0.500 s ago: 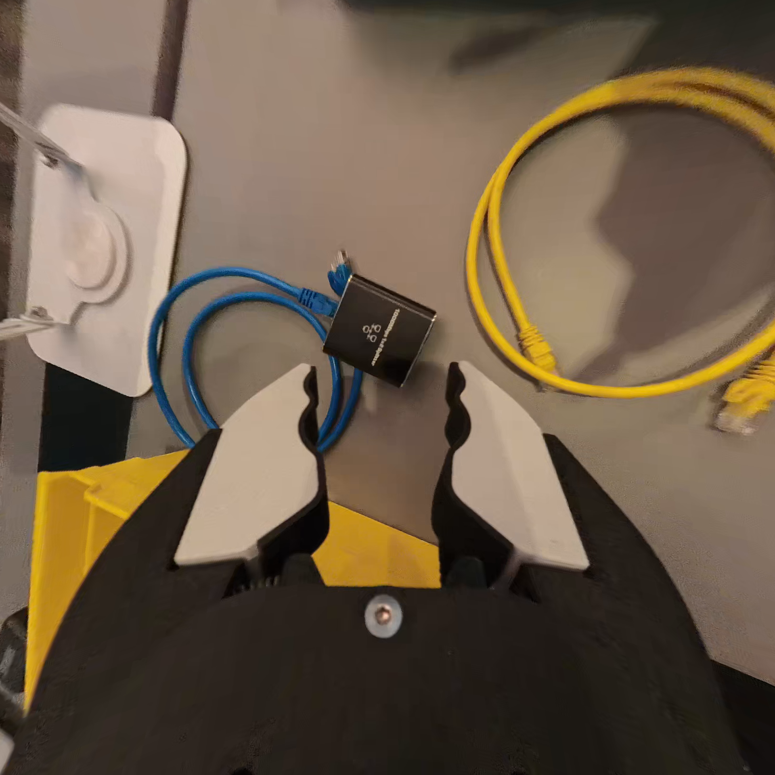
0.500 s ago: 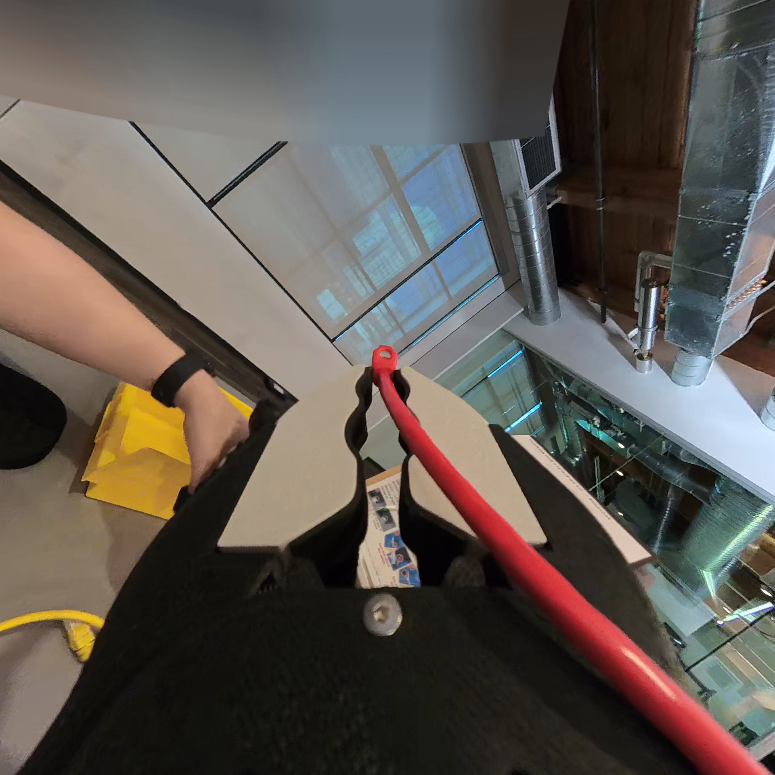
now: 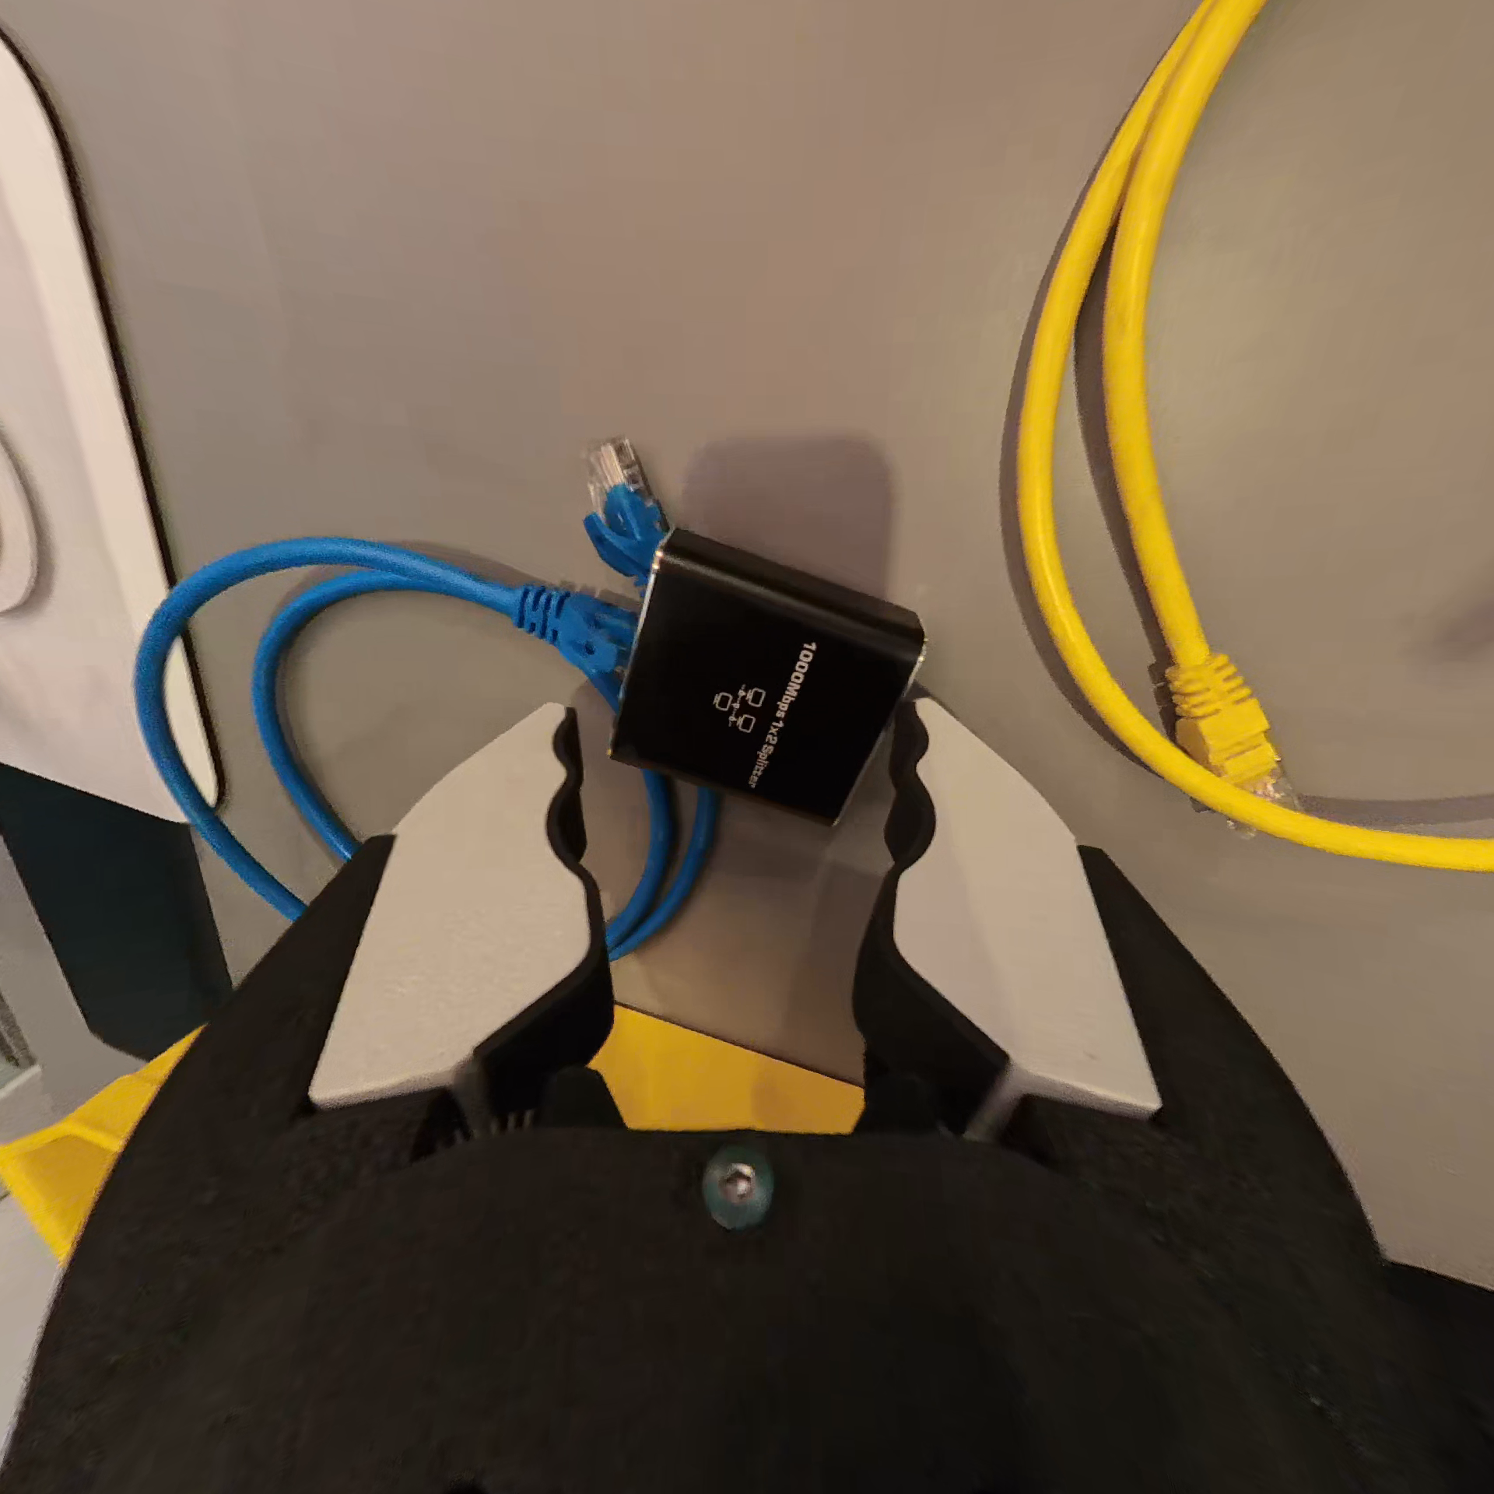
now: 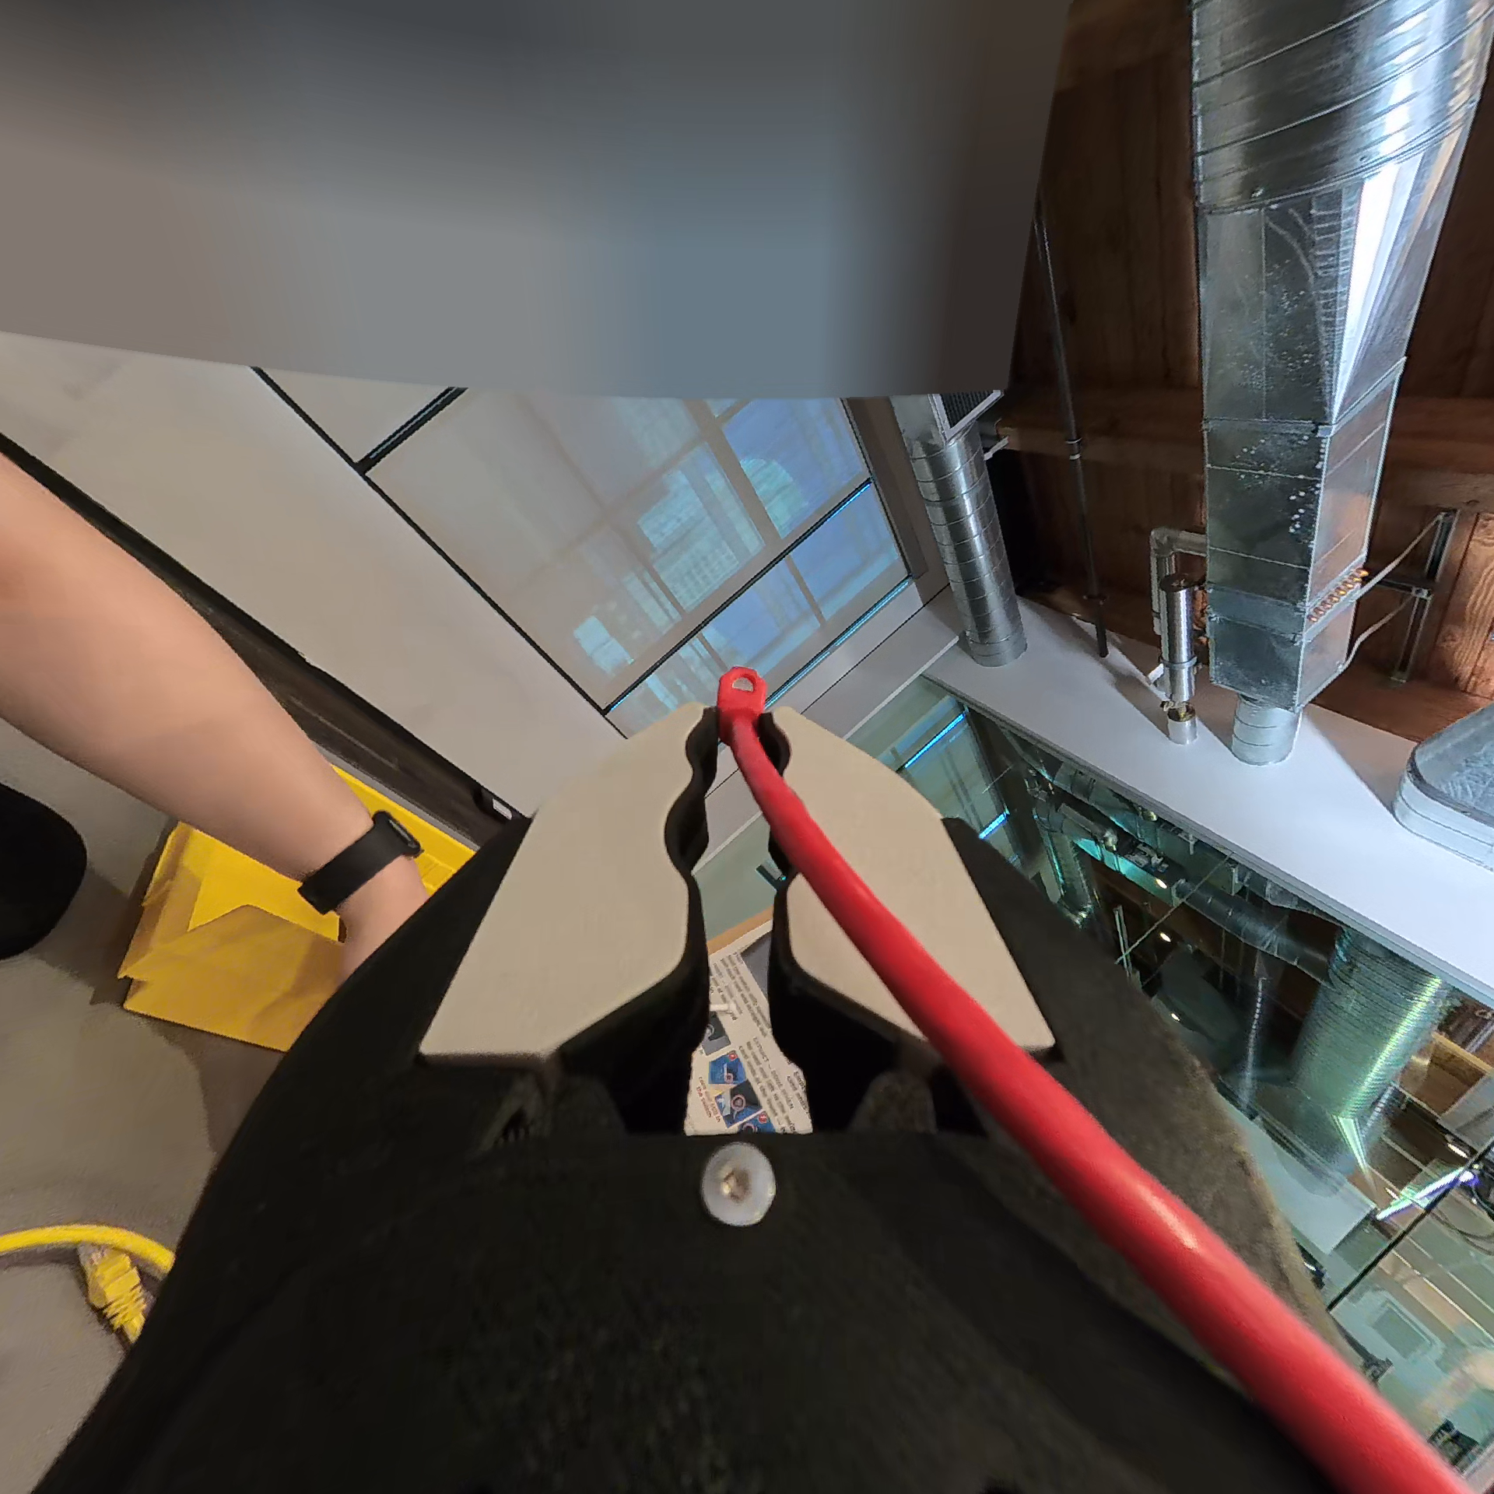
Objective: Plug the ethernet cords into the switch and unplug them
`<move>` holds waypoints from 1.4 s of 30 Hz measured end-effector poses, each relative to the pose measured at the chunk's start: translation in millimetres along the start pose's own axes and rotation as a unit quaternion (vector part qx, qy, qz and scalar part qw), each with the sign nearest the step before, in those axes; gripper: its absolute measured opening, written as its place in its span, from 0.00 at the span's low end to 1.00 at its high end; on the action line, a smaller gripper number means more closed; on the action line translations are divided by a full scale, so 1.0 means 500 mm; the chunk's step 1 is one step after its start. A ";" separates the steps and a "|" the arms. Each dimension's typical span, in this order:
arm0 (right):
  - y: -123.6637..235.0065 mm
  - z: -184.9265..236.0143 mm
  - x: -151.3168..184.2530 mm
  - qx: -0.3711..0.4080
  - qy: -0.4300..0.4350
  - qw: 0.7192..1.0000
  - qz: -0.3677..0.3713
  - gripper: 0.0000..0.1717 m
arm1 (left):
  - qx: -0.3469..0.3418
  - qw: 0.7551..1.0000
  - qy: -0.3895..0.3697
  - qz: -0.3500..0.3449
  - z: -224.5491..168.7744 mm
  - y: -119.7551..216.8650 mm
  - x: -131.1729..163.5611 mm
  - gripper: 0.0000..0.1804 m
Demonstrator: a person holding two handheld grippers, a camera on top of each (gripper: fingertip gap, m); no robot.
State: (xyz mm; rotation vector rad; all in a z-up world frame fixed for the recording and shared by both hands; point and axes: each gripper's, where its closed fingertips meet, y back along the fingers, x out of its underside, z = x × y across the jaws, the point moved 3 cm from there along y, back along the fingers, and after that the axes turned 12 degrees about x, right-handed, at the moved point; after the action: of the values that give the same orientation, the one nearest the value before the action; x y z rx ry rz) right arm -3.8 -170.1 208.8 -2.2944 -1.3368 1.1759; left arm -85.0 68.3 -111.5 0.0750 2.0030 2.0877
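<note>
Sitting on the grey table, the black switch has a blue cord plugged in, between the left gripper's spread jaws. Right gripper pinches a red cord; yellow cord nearby.

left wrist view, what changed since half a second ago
The left claw has moved in on the black switch and spread wider; its fingers now flank the switch's near corner without gripping it. The blue cord stays plugged in, the yellow cord lies where it was. The right claw stays shut on the red cord.
</note>
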 end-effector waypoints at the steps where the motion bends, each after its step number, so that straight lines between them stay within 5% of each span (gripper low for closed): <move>1: 0.002 -0.002 -0.002 0.002 0.001 1.000 -0.001 0.06 | 0.000 1.000 0.004 0.015 0.001 -0.006 0.002 0.41; 6: 0.018 -0.016 -0.019 0.013 -0.002 1.000 -0.016 0.06 | 0.019 0.995 0.094 0.025 -0.006 -0.020 -0.002 0.40; 10: 0.029 -0.028 -0.022 0.023 -0.005 0.999 -0.021 0.06 | 0.083 0.956 0.265 -0.091 -0.041 -0.016 -0.054 0.40; 15: 0.034 -0.035 -0.016 0.028 -0.005 0.999 -0.015 0.06 | 0.190 0.936 0.266 -0.128 -0.097 -0.012 -0.081 0.40; 20: 0.035 -0.040 -0.009 0.033 0.000 0.999 -0.010 0.06 | 0.075 0.978 0.118 -0.152 -0.060 0.034 -0.061 0.52; 25: 0.036 -0.049 0.015 0.042 0.001 0.999 0.012 0.06 | -0.045 0.972 -0.152 -0.171 -0.064 0.071 -0.091 0.42; 32: 0.032 -0.052 0.051 0.044 0.004 0.998 0.054 0.06 | 0.038 0.943 -0.329 -0.035 -0.075 -0.005 -0.098 0.45; 42: 0.025 -0.054 0.118 0.049 0.012 0.991 0.123 0.06 | 0.128 0.897 -0.424 -0.014 -0.083 -0.041 -0.113 0.36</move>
State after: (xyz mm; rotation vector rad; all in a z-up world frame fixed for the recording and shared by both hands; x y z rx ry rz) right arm 39.0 -124.3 188.6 -2.4445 -0.9867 1.2510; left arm -36.1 16.3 -126.5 0.8374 1.6511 1.3645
